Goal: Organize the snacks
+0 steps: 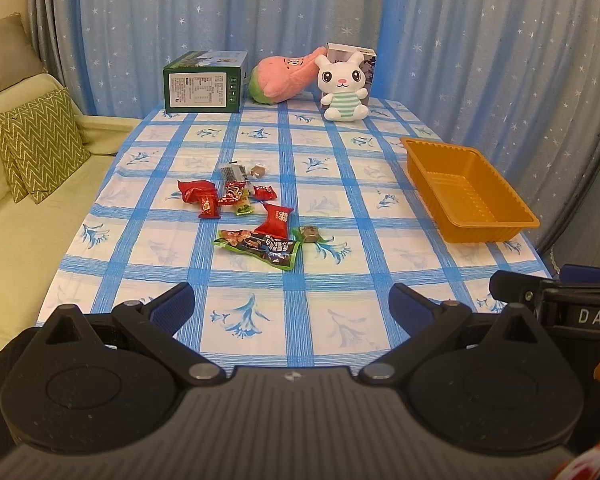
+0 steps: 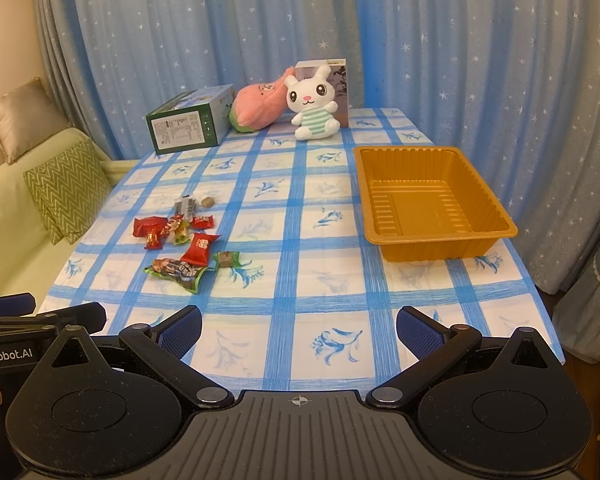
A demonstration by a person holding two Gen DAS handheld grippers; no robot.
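Observation:
Several wrapped snacks lie in a loose cluster on the checked tablecloth: red candy packets [image 1: 198,191] [image 2: 150,227], a larger red packet [image 1: 275,219] [image 2: 199,249], a green and black packet [image 1: 260,248] [image 2: 178,273] and a small green-wrapped sweet [image 1: 309,234] [image 2: 227,259]. An empty orange tray [image 1: 496,222] [image 2: 440,238] sits at the right of the table. My left gripper [image 1: 292,304] is open over the near edge, well short of the snacks. My right gripper [image 2: 299,330] is open too, nothing between its fingers.
At the far end stand a green box [image 1: 204,84] [image 2: 188,126], a pink plush [image 1: 288,76] [image 2: 258,110], a white rabbit plush [image 1: 344,88] [image 2: 312,108] and a box behind it. A sofa with a green cushion [image 1: 40,148] [image 2: 68,188] runs along the left.

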